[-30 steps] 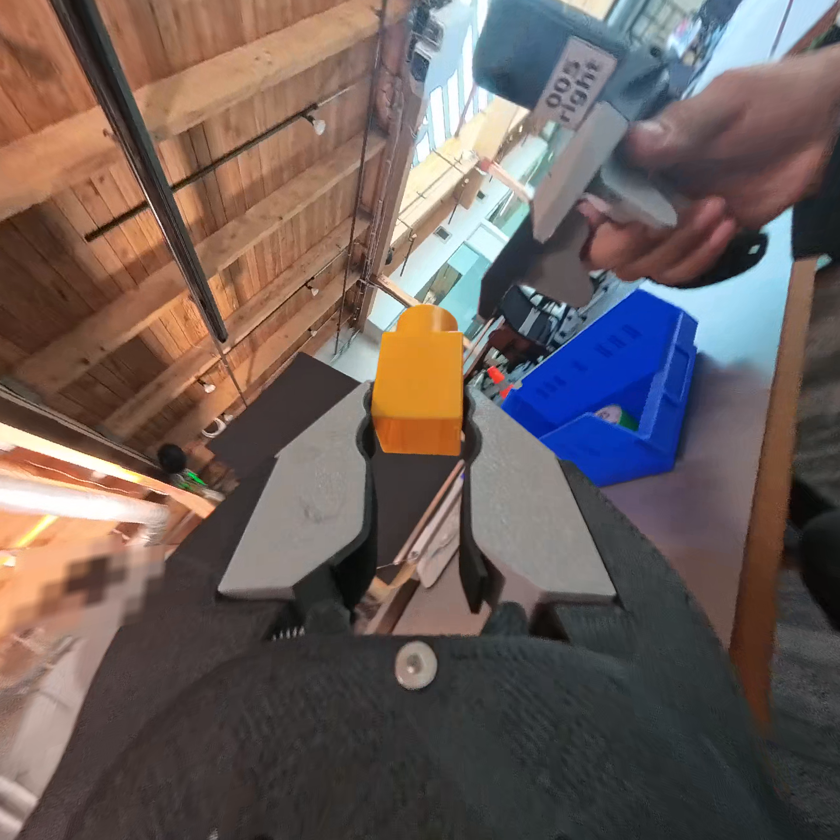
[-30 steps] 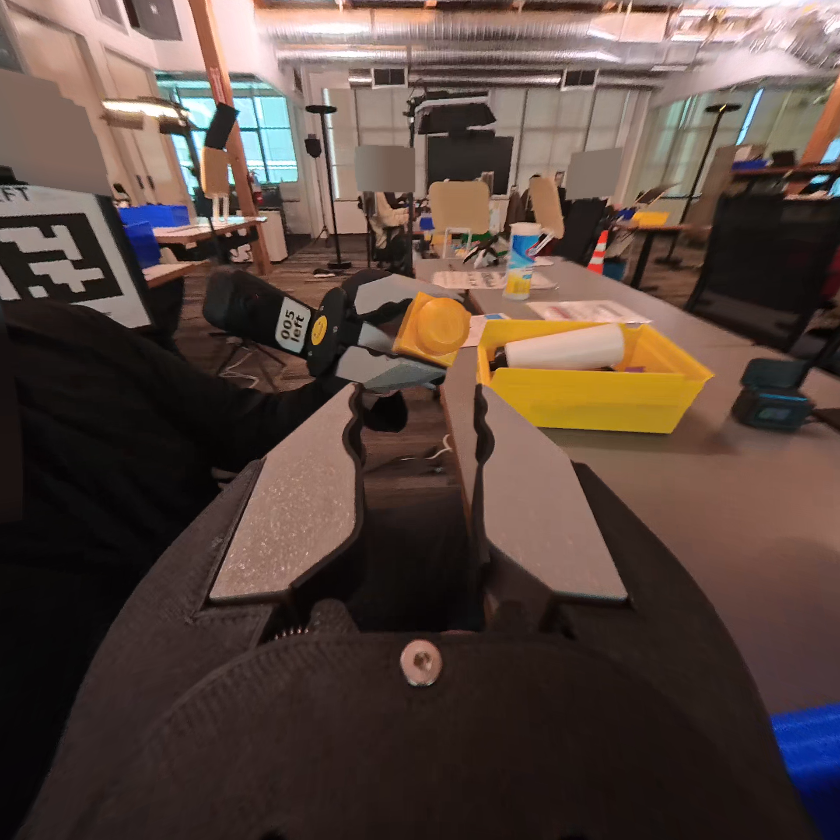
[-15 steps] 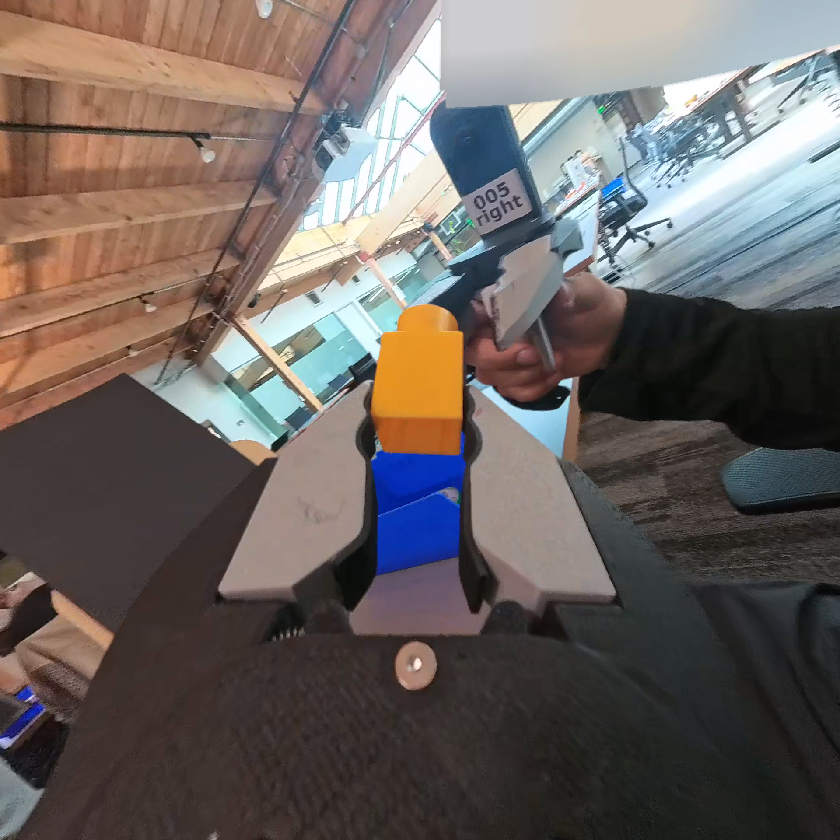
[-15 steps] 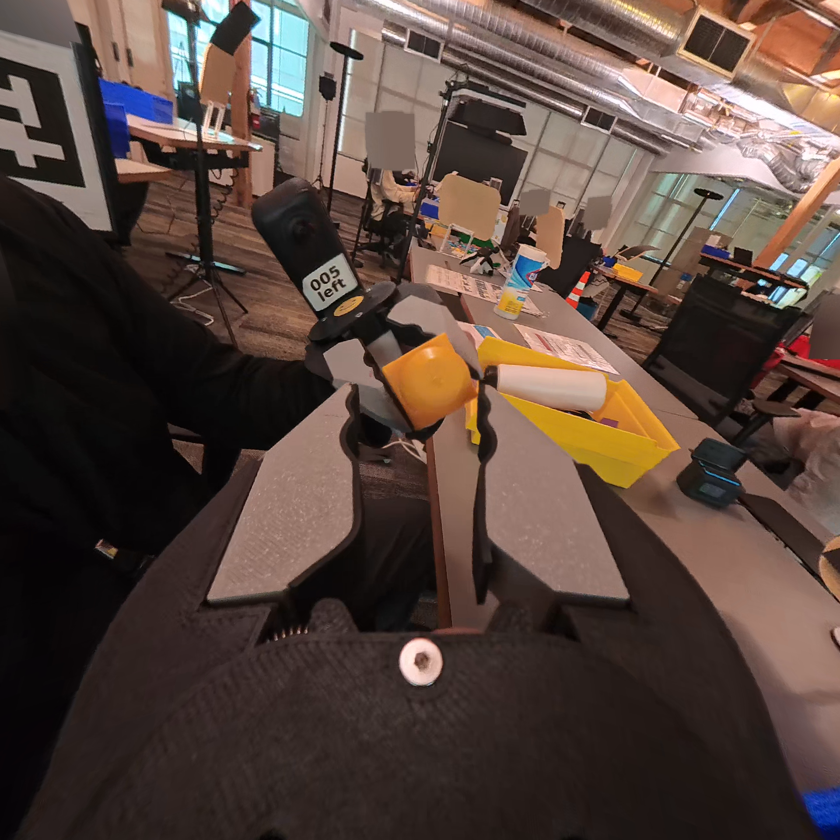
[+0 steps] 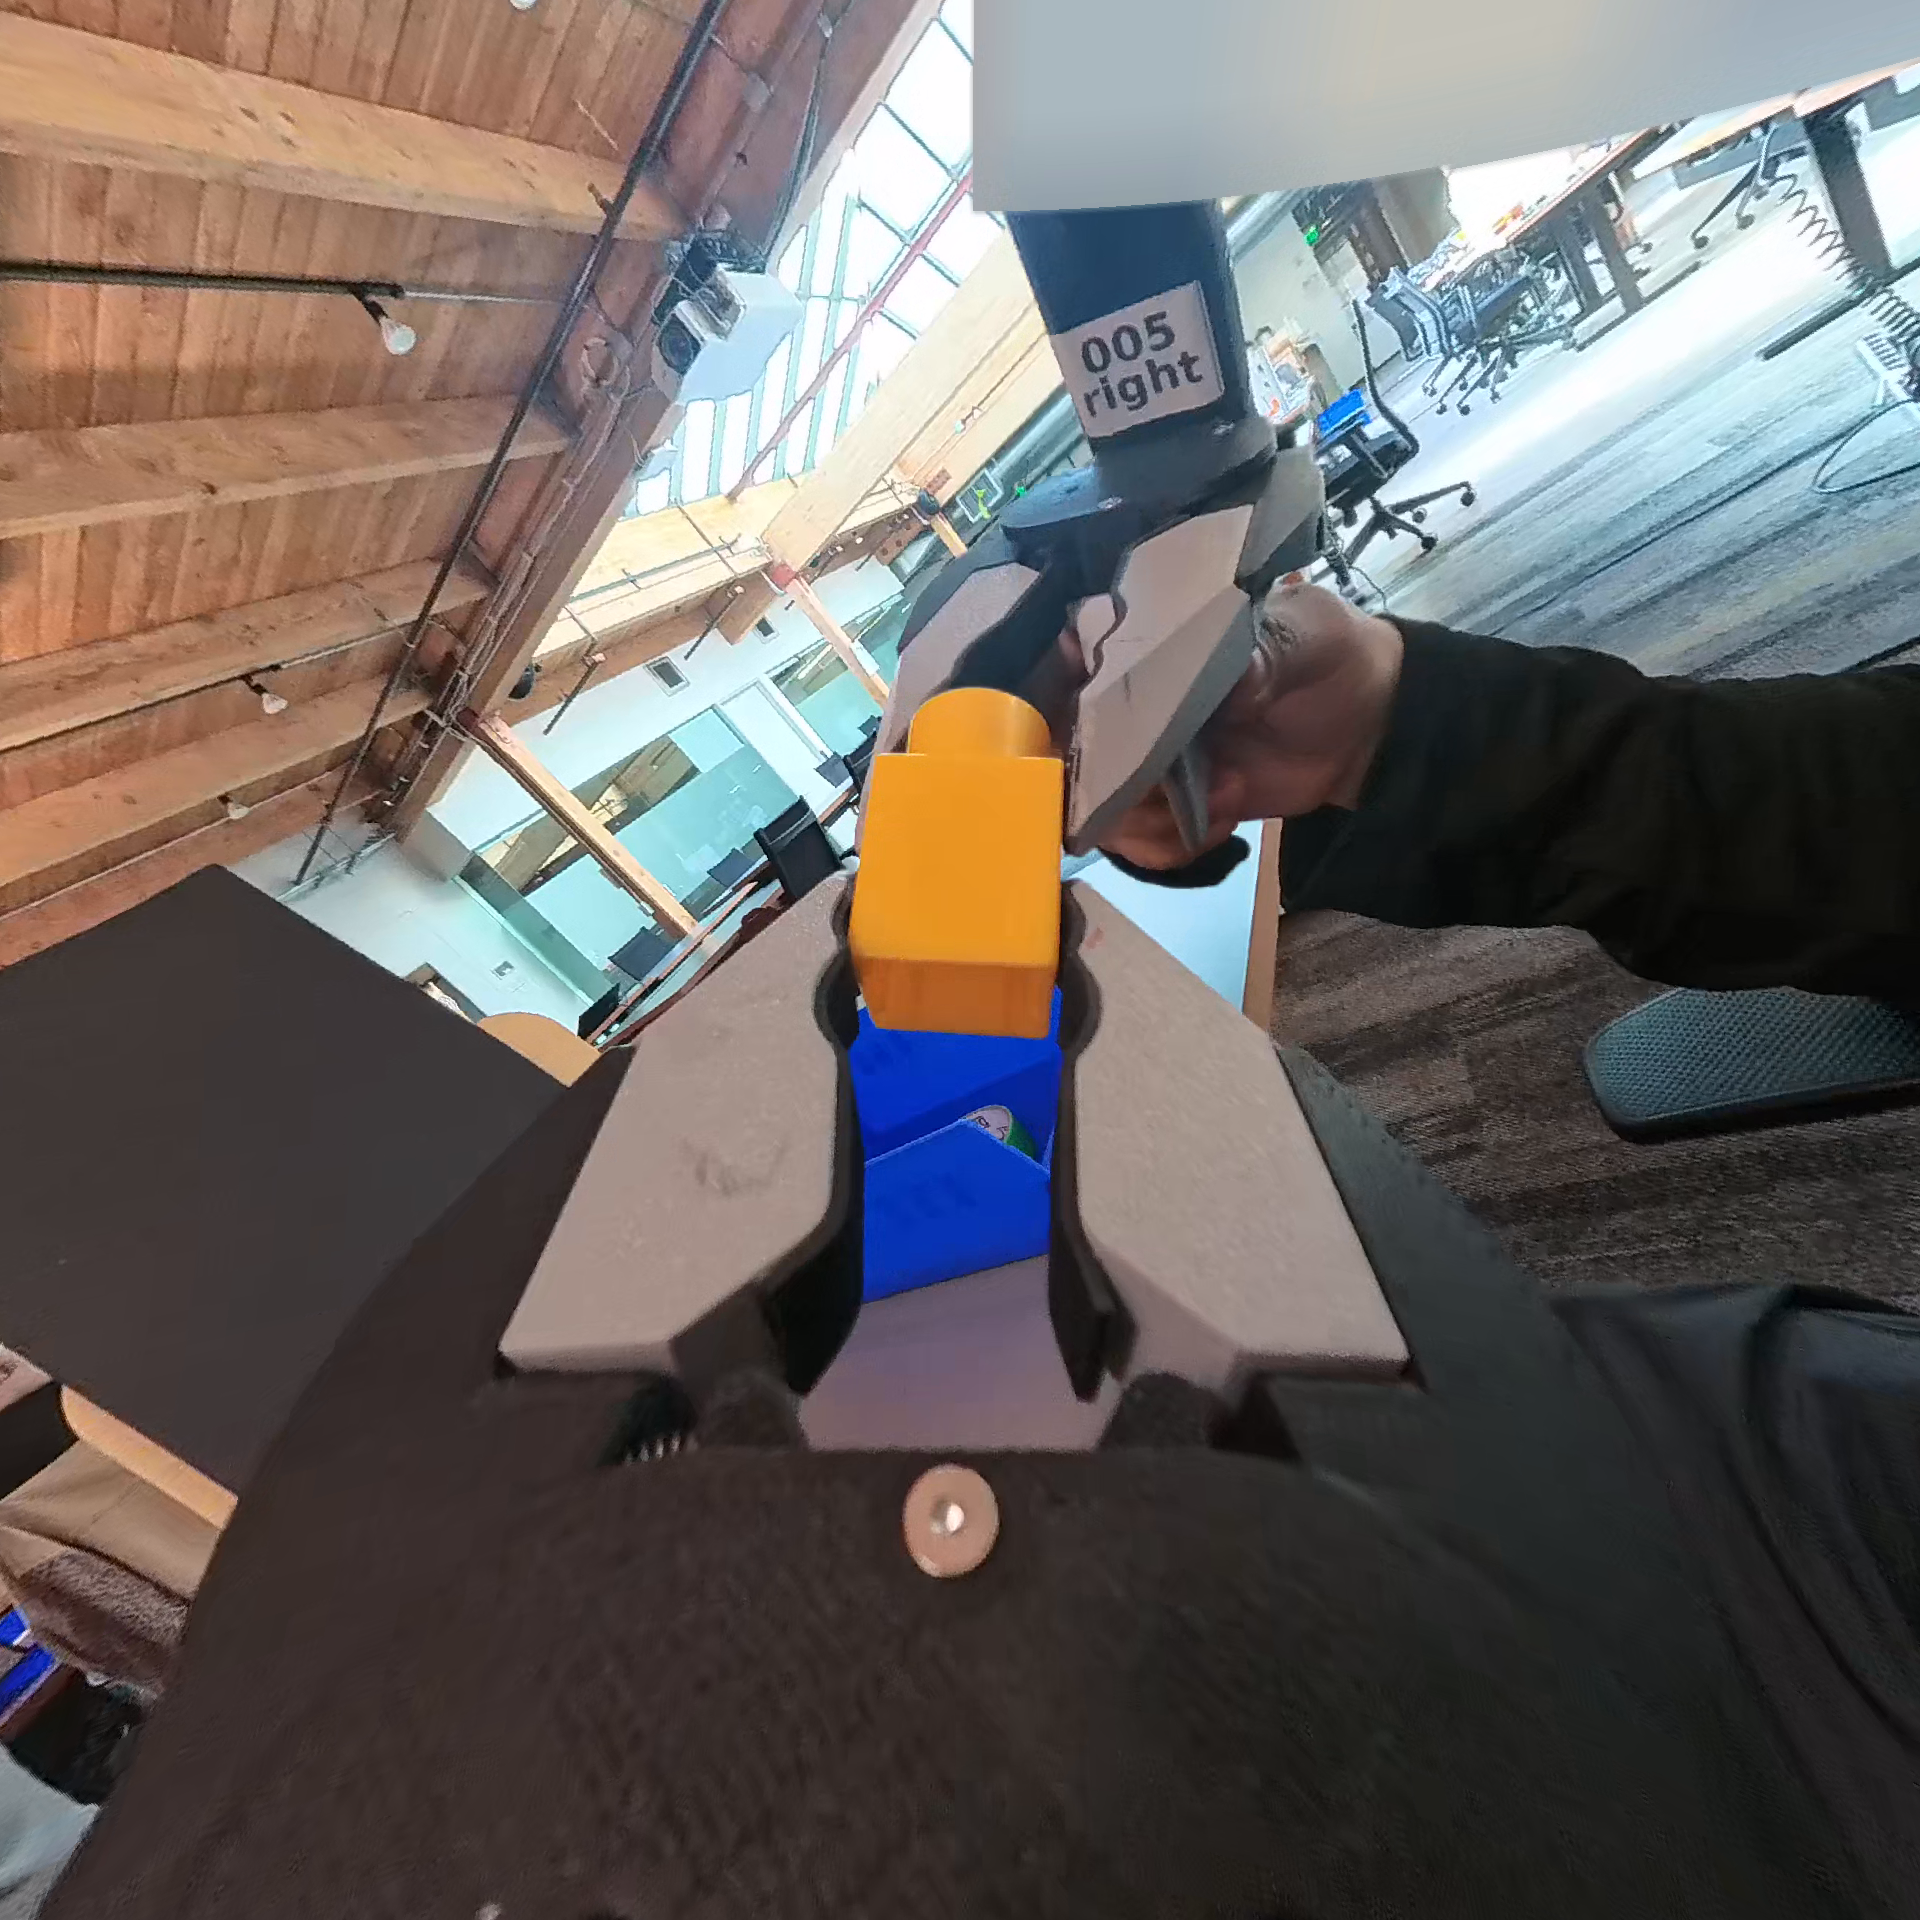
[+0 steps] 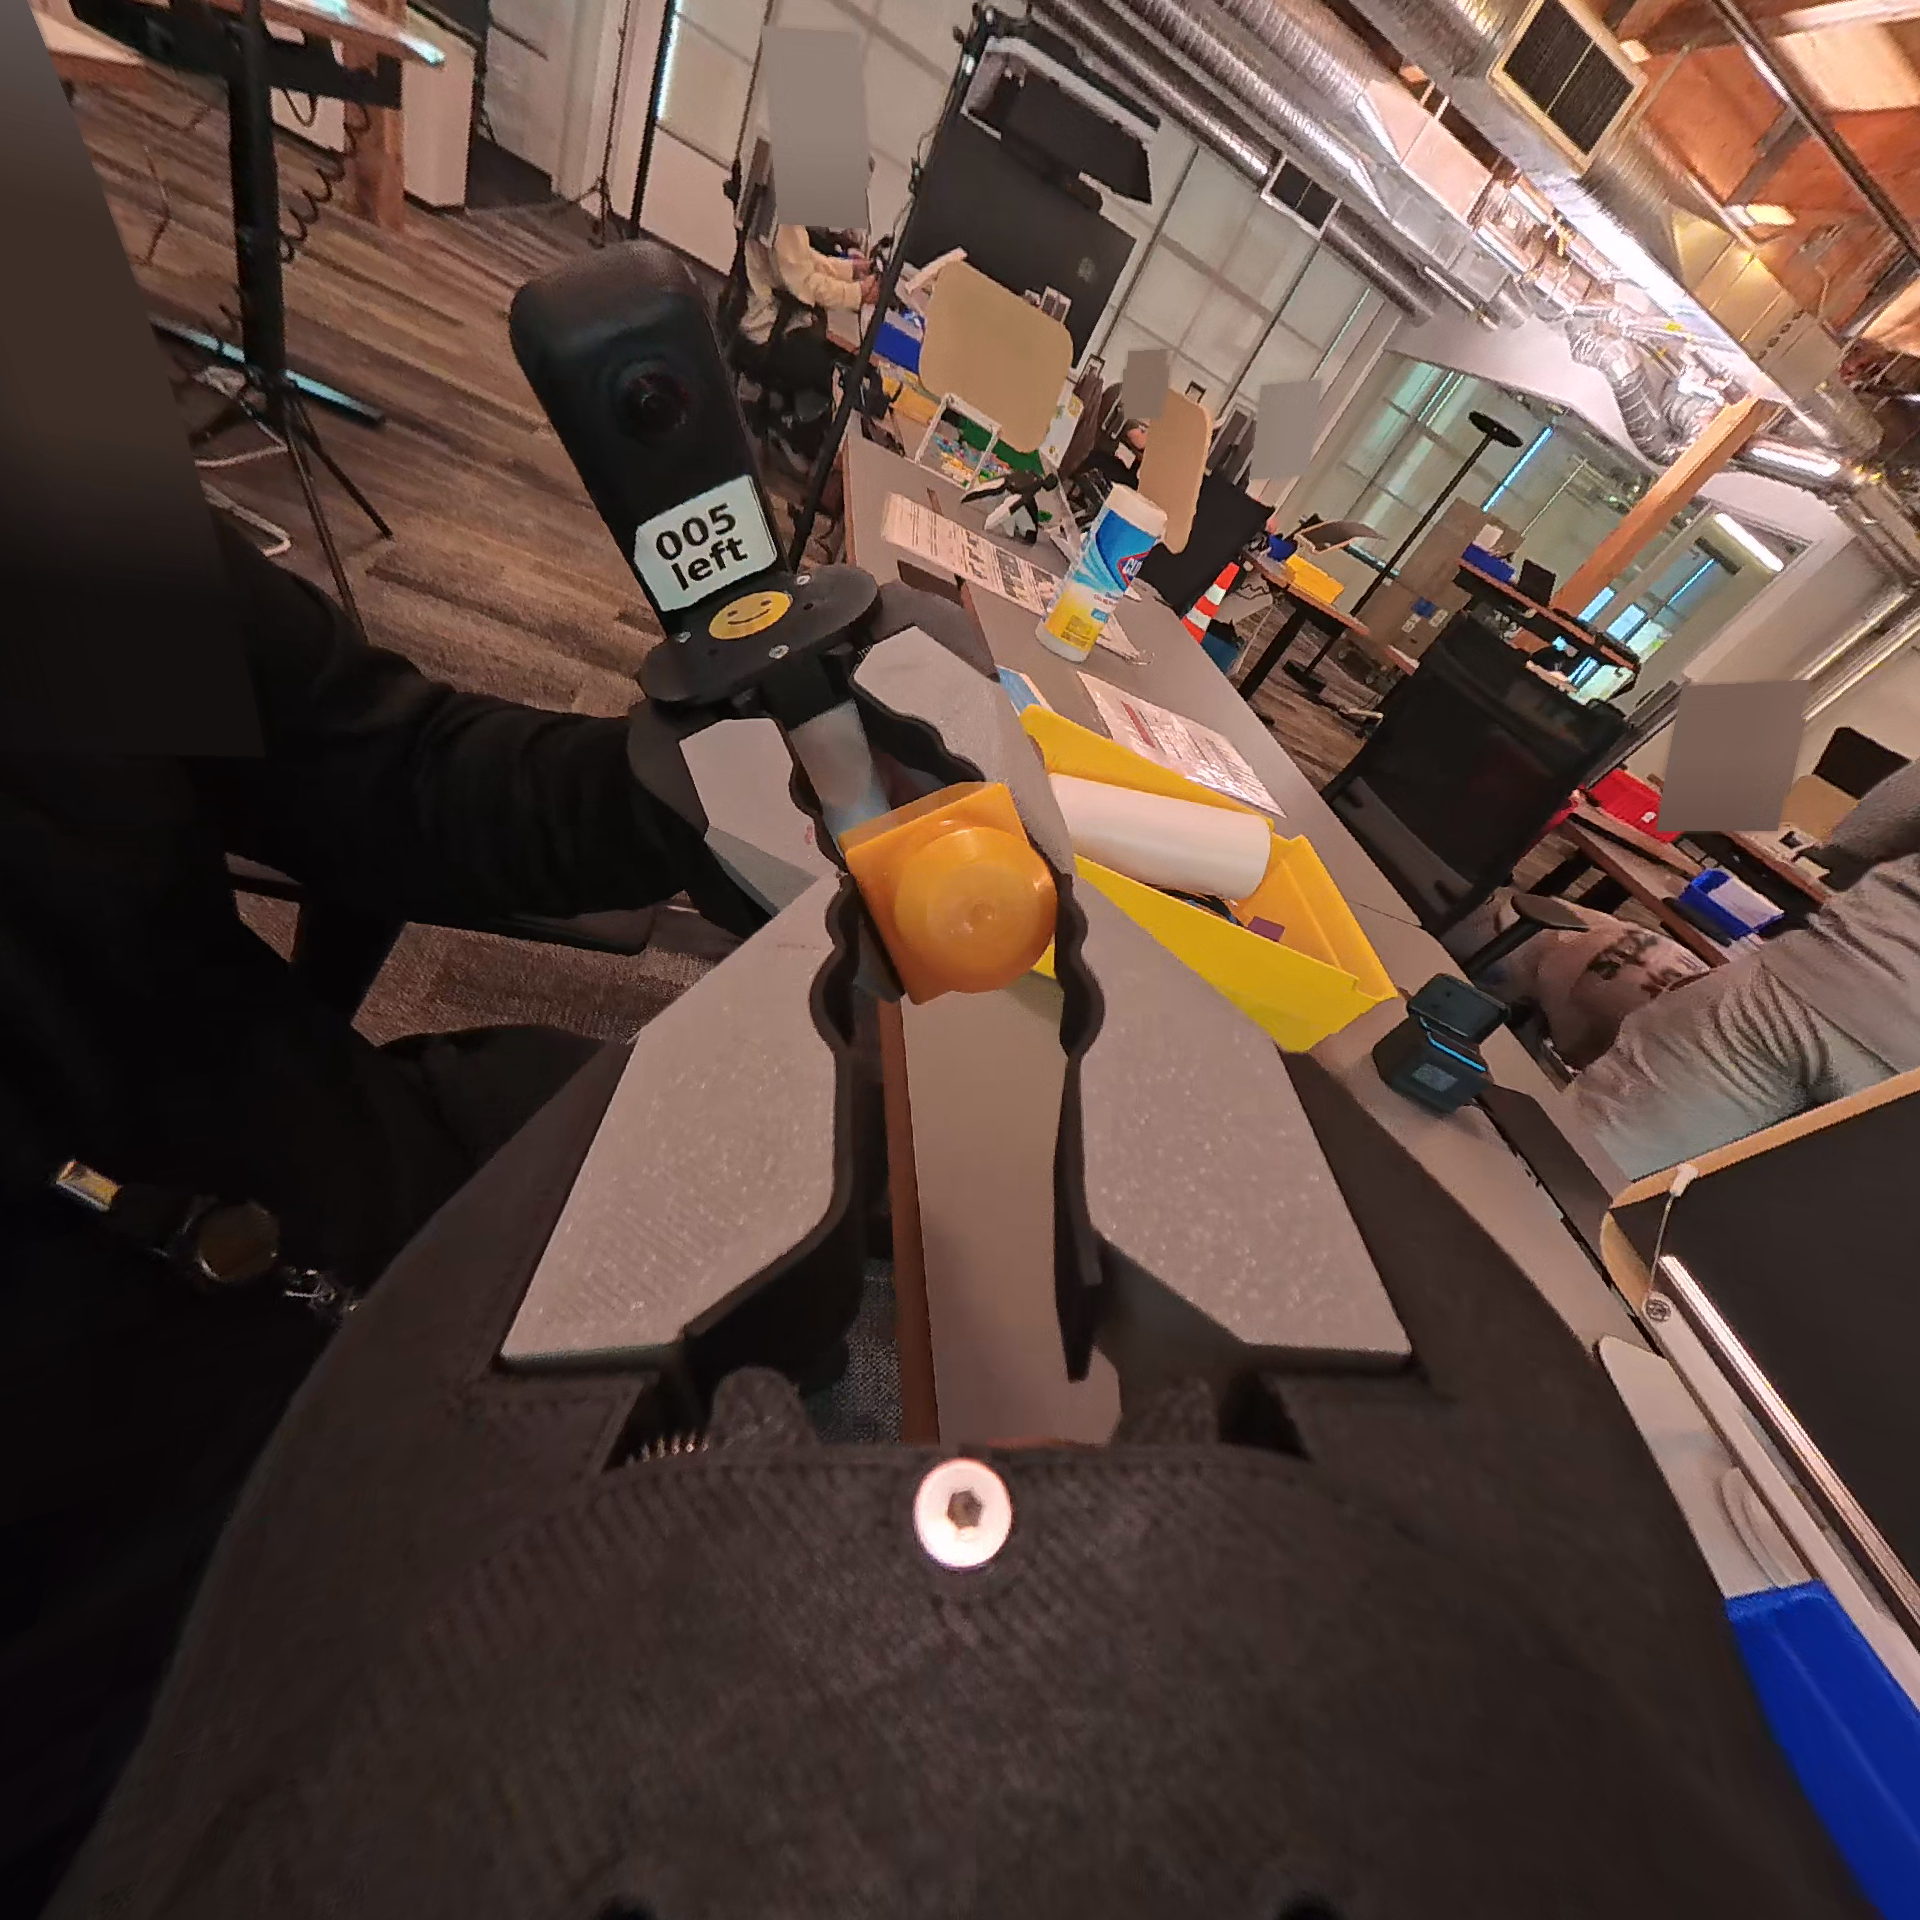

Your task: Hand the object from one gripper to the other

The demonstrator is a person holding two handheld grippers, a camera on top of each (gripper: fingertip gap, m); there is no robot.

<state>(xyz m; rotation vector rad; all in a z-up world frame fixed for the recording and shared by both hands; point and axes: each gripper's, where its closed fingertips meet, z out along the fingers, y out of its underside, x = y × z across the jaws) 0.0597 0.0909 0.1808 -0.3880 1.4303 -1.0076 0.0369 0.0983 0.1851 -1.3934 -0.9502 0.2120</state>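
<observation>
An orange block (image 5: 956, 883) with a round stud on top is held up in the air. My left gripper (image 5: 956, 925) is shut on the block's lower body. My right gripper (image 6: 956, 920) faces it from the other side. Its jaws stand partly apart and closely flank the block's stud end (image 6: 971, 914). I cannot tell whether they press on it. The right gripper also shows in the left wrist view (image 5: 997, 727), over the stud, held by a hand in a black sleeve (image 5: 1558, 790). The left gripper shows in the right wrist view (image 6: 935, 842).
A blue bin (image 5: 951, 1174) sits on the grey table (image 5: 935, 1371) under the left gripper. A yellow bin (image 6: 1268, 966) with a white roll (image 6: 1153, 842) stands on the long table behind the block. A small black device (image 6: 1439, 1049) lies near it. An office chair seat (image 5: 1756, 1049) is at right. Less than 4 cm separates the two grippers' tips.
The two grippers have come together. The right gripper's jaws have narrowed and now flank the block's stud. The left gripper still holds the block.
</observation>
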